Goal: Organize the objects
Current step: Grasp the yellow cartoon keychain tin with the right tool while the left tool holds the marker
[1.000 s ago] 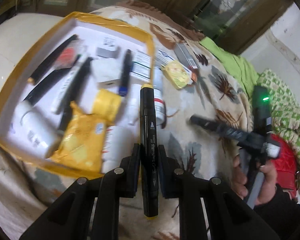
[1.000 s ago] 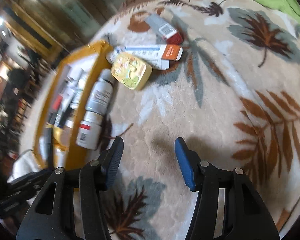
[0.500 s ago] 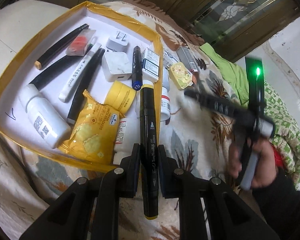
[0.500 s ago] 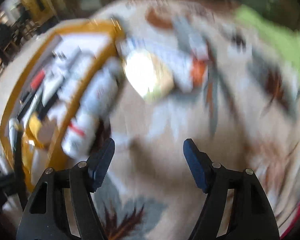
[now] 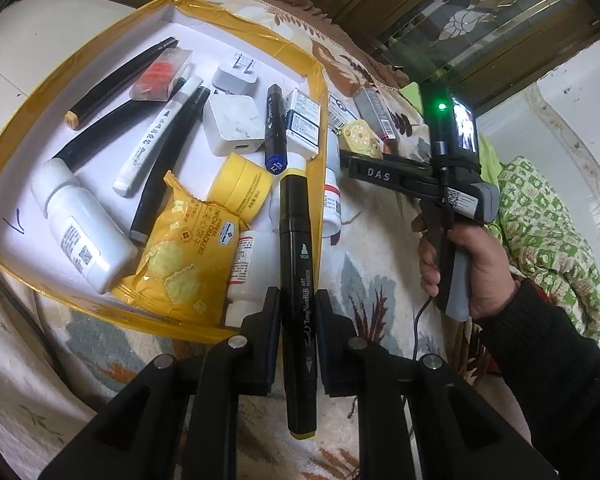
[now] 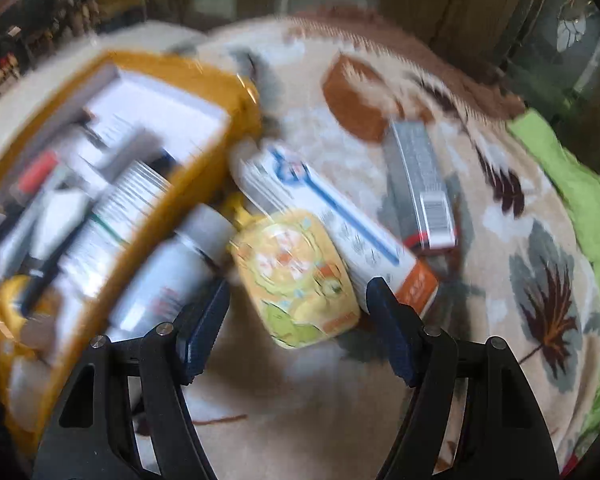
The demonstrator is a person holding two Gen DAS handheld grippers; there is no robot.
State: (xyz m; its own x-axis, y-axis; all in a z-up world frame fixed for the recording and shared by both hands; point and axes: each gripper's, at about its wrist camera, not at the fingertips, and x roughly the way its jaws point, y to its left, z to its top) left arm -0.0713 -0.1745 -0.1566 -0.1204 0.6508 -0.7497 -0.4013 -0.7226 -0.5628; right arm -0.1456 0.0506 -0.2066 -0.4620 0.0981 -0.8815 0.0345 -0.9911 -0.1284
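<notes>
Between the left fingers (image 5: 297, 312), a black marker (image 5: 296, 264) is pinched over the tray's near right corner.

Nearest, the left gripper clamps the marker at mid-barrel, its pale tip reaching over the yellow-rimmed tray (image 5: 100, 32) on the leaf-print blanket (image 5: 380, 256). Beyond it, the tray holds a cracker packet (image 5: 180, 252), white bottles, a yellow jar (image 5: 242, 188), more markers and two white chargers. Right of the tray, the right gripper (image 6: 296, 324), held by a hand (image 5: 466, 260) in a dark sleeve, has its fingers spread wide with nothing pinched. Between and just beyond them lies a yellow tin (image 6: 296, 276), blurred; past it a white-and-orange box (image 6: 340, 220) and a grey box (image 6: 420, 184) lie on the blanket beside the tray's right edge.
</notes>
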